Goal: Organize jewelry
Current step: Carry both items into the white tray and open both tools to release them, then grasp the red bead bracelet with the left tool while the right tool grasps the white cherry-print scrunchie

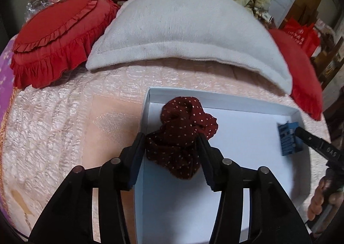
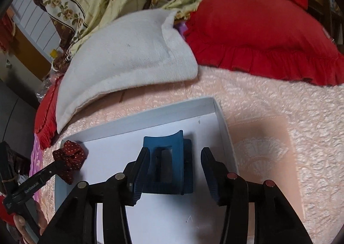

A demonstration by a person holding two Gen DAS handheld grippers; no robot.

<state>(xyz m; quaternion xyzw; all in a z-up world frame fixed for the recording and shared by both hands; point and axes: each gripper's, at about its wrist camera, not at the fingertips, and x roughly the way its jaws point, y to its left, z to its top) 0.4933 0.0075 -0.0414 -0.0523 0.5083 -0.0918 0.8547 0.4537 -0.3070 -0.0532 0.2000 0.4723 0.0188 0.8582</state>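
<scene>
Both grippers work over the box on the bed: left gripper pinches the scrunchie above its left end, right gripper, jaws spread, straddles the clip at its right end; release gently inside.

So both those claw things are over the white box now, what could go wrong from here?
1. The left gripper grips the dotted scrunchie right above the box's left wall; released here, it might drape over the edge rather than land inside.
2. The right gripper is open around the blue hair clip, close to the box's right wall; a nudge could shove the light box across the bedspread.
</scene>
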